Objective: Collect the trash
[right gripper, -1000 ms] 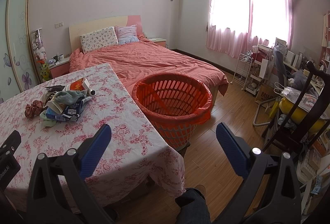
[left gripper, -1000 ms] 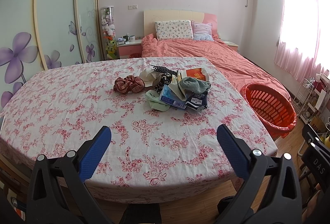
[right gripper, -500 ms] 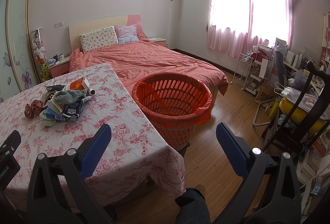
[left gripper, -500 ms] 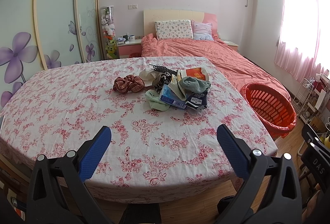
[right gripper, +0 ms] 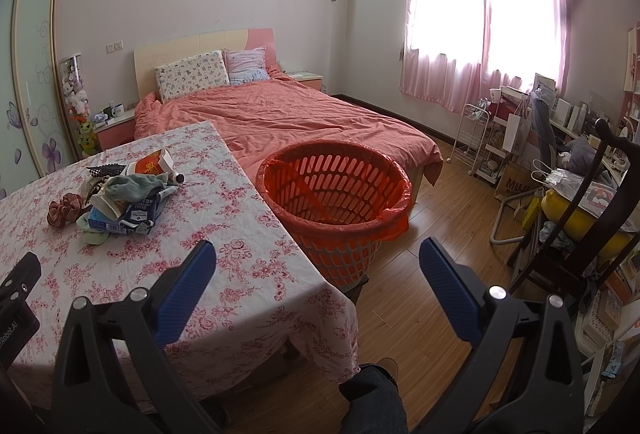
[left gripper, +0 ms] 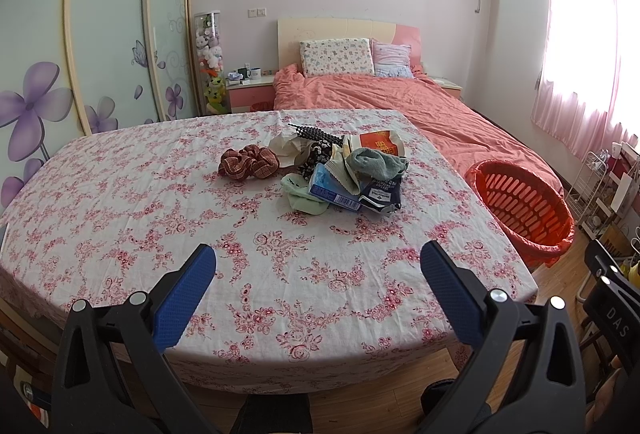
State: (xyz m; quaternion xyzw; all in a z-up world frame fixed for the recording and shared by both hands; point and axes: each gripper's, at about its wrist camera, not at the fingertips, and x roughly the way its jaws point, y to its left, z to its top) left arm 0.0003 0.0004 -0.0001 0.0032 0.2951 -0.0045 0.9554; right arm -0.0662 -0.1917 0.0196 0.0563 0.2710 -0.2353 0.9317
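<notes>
Both grippers, left [left gripper: 318, 276] and right [right gripper: 317, 274], are hanging wide open and empty while you're eyeing light, crushable wrappers [left gripper: 378, 195]; I'd pinch a loose edge.

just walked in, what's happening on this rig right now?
Trash pickup, nothing grabbed yet. The left gripper and right gripper are both open and empty, held at the near edge of the floral-cloth table. A pile of wrappers, socks and packets sits mid-table beside a scrunchie. The orange basket, lined with a bag, stands on the floor by the table's right side; nothing shows inside it.
</notes>
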